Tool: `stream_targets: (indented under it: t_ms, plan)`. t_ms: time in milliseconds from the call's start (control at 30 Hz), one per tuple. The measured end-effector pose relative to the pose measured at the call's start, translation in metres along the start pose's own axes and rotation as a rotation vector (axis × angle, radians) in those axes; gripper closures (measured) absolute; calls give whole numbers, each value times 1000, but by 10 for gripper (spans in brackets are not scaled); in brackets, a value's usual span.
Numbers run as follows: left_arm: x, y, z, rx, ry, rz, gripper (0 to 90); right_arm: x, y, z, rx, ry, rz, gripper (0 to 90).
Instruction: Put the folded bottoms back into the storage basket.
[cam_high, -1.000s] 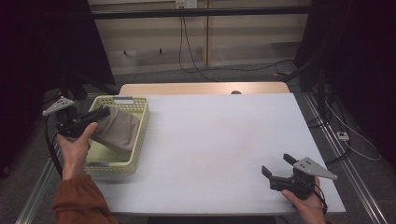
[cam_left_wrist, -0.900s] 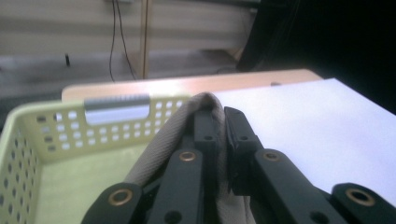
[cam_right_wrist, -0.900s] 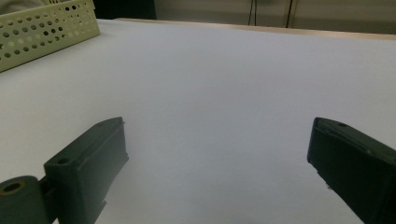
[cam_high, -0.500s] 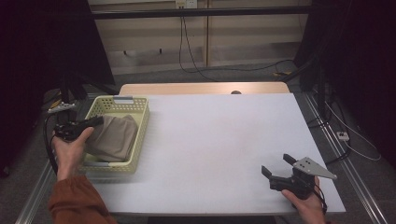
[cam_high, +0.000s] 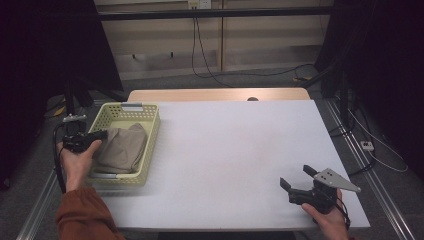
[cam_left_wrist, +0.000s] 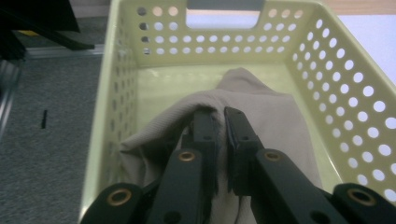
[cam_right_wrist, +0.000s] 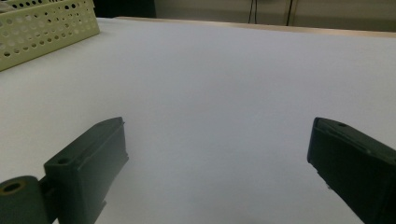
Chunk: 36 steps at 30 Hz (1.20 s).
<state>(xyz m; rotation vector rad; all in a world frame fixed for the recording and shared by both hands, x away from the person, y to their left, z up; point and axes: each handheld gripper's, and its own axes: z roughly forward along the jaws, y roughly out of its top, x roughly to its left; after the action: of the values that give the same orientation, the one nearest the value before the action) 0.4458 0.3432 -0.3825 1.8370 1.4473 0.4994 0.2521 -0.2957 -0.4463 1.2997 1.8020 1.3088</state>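
A beige cloth (cam_high: 122, 148) (cam_left_wrist: 261, 107) lies bunched in a pale yellow perforated basket (cam_high: 150, 145) (cam_left_wrist: 355, 84) at the table's left edge. My left gripper (cam_high: 96, 136) (cam_left_wrist: 222, 122) reaches into the basket from its near left side and is shut on a fold of the cloth. At the table's near right corner my right gripper (cam_high: 296, 179) (cam_right_wrist: 217, 149) rests low over the white tabletop, its jaws wide open with nothing between them.
The white table (cam_high: 240, 150) stretches between the basket and the right gripper. The basket's corner (cam_right_wrist: 46, 28) shows far off in the right gripper view. Metal rails run along both table sides, with cables on the floor behind.
My left gripper has come down and toward the basket's near left side, lowering the cloth from a raised hang into the basket. The right gripper has stayed put.
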Motion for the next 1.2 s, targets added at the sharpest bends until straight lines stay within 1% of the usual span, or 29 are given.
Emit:
stream_targets:
  t_ms: [67, 100, 167, 200, 267, 367, 433, 467, 500, 533, 567, 600, 633, 667, 700, 733, 767, 800, 833, 867, 933, 1033, 1067, 1100, 1167, 1200]
  plan:
    - [-3, 1, 3, 10, -18, 7, 847, 0, 0, 0, -1, 0, -1, 44]
    - [-5, 2, 6, 12, -11, 17, 847, 0, 0, 0, -1, 0, -3, 44]
    - [-9, 2, 9, 18, -36, 22, 847, 1, 0, 1, 0, 1, -3, 44]
    - [-11, 2, 11, 23, -36, 31, 847, 1, 0, 1, 0, 1, -7, 44]
    - [-12, 2, 13, 24, -52, 27, 846, 1, 0, 1, 0, 0, -2, 44]
    - [-15, 3, 16, 8, -62, 17, 847, 0, 0, 1, 1, 0, -2, 44]
    - [-18, 4, 18, 20, -55, 37, 847, 0, 0, 2, 8, -1, -6, 44]
    - [-19, 5, 20, 21, -54, 34, 847, 0, 0, 2, 9, 0, -5, 44]
    - [-19, 6, 21, 14, -67, 25, 847, 0, 0, 2, 7, 0, -6, 44]
    - [-19, 7, 21, 13, -71, 28, 847, 0, 0, 2, 7, -1, -6, 44]
    - [-20, 8, 22, 6, -79, 21, 847, 0, 0, 2, 7, -1, -6, 44]
    - [-20, 9, 22, -3, -100, 12, 847, 0, 0, 2, 8, -3, -5, 44]
    - [-21, 11, 24, -4, -101, 26, 847, 0, 0, 2, 8, -3, -4, 44]
    - [-23, 13, 25, 11, -71, 52, 847, 0, 0, 2, 8, -4, -3, 44]
    - [-23, 14, 27, 28, -33, 63, 847, 0, 0, 2, 9, -5, -2, 44]
    - [-22, 16, 29, 57, -8, 77, 847, 0, -1, 2, 9, -6, -3, 44]
    - [-19, 18, 32, 79, 15, 86, 847, -1, -1, 2, 9, -6, -2, 44]
    - [-17, 19, 34, 104, 39, 88, 847, -1, -1, 2, 7, -7, -3, 44]
    - [-17, 20, 36, 120, 79, 91, 847, -1, 0, 1, 6, -7, 1, 44]
    - [-15, 21, 36, 144, 99, 103, 847, -1, 0, 1, 4, -7, 1, 44]
    - [-12, 22, 40, 188, 122, 113, 847, -1, 0, 2, 5, -6, 1, 44]
    - [-8, 19, 47, 209, 149, 107, 847, -1, 0, 2, 6, -5, -4, 44]
    - [-6, 18, 49, 237, 162, 108, 847, 0, 0, 1, 5, -6, -1, 45]
    - [-4, 16, 51, 252, 174, 107, 847, 0, 0, 1, 4, -6, -1, 45]
    - [-1, 11, 55, 270, 184, 109, 847, 0, 0, 1, 3, -7, 0, 44]
    - [1, 9, 58, 295, 203, 103, 847, -1, 0, 1, 2, -7, 0, 45]
